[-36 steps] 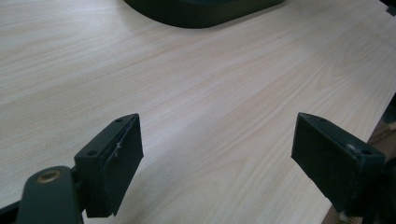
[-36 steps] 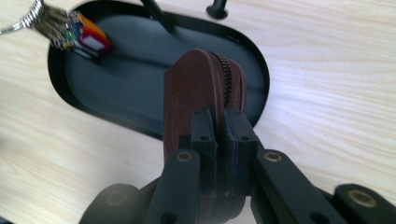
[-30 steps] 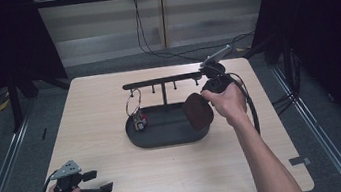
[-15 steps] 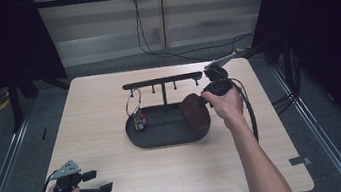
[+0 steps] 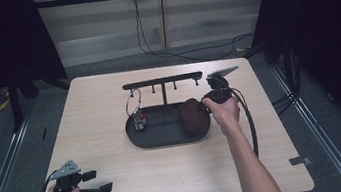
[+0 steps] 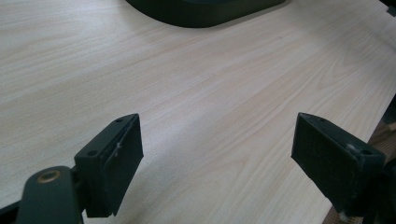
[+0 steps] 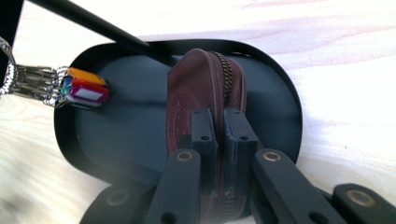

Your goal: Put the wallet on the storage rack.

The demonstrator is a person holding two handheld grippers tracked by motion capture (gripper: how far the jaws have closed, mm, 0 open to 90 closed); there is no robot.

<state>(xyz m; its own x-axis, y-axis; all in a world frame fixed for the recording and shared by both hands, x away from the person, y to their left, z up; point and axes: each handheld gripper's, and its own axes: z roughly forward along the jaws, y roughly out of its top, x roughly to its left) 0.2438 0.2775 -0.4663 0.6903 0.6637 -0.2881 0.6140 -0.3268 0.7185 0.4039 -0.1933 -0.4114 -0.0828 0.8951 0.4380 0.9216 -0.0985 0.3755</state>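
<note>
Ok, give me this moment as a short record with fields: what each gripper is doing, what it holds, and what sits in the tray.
right gripper: shut on the brown zip pouch, held on edge over the black tray
left gripper: jaws open, nothing between them, low over the wooden table
tray contents: key bunch with coloured tags at the left end, hanging from the hook rack

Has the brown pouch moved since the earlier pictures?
Yes. The brown pouch, clamped in the right gripper, has sunk from beside the rack's bar down into the black tray.
</note>
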